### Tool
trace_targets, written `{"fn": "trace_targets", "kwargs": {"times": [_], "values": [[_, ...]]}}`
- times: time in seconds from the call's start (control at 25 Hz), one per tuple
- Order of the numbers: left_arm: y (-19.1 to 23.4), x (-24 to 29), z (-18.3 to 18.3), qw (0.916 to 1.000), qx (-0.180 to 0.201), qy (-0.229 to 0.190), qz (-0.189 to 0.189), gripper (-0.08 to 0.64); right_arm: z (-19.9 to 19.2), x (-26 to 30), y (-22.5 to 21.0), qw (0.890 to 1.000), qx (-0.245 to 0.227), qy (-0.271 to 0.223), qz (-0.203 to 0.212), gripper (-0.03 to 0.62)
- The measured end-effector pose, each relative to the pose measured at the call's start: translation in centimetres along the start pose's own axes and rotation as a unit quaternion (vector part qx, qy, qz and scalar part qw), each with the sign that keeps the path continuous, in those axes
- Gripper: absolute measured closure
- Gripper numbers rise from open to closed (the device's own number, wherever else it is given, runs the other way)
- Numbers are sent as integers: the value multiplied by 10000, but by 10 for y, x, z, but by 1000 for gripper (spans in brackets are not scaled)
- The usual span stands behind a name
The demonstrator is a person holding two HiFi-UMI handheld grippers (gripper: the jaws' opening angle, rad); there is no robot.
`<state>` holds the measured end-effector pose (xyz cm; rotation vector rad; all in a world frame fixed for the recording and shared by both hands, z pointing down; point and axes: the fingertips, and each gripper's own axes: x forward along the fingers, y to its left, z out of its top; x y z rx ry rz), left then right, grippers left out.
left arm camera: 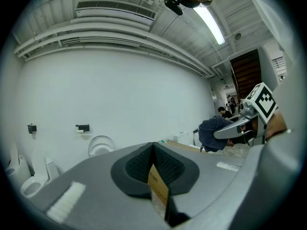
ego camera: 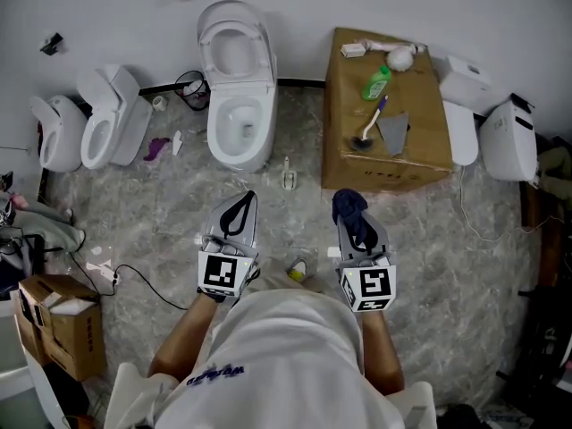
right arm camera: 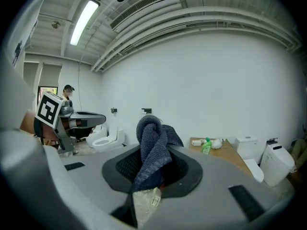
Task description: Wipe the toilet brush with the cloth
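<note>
The toilet brush [ego camera: 368, 129], blue-handled with a dark head, lies on a cardboard box [ego camera: 429, 155] ahead to the right. A dark blue cloth [ego camera: 347, 204] [right arm camera: 152, 134] is bunched between the jaws of my right gripper [ego camera: 356, 225] [right arm camera: 153, 158], which is shut on it and held over the floor short of the box. My left gripper [ego camera: 243, 206] [left arm camera: 153, 150] hovers beside it, jaws shut with nothing between them. The left gripper view shows the right gripper [left arm camera: 240, 127] with the cloth [left arm camera: 212, 131] off to the right.
A white toilet [ego camera: 238, 88] stands ahead of the left gripper, with other toilets [ego camera: 107, 119] to the left and toilet parts [ego camera: 505, 137] to the right. On the box are a green bottle [ego camera: 376, 84], a grey rag [ego camera: 393, 130] and white items. Cables and small objects litter the floor.
</note>
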<state>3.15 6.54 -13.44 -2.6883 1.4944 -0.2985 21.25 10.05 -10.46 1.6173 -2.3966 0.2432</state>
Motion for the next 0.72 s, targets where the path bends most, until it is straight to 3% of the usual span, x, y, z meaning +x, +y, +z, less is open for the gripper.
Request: {"fn": "trace_targets", "kwargs": {"times": [0.16,0.48,0.72], "values": [[-4,-2,-3,9999,105,11,-127,558,-5,2,5,10000,42,70,17,495],[2,-7,1,10000,-34,63,-27,558,-13,1,25,9988,244,312,304,495],[0,-14,12,9995,313,-29,55,558,-27,1,11,9955,-39,854,415,495]]}}
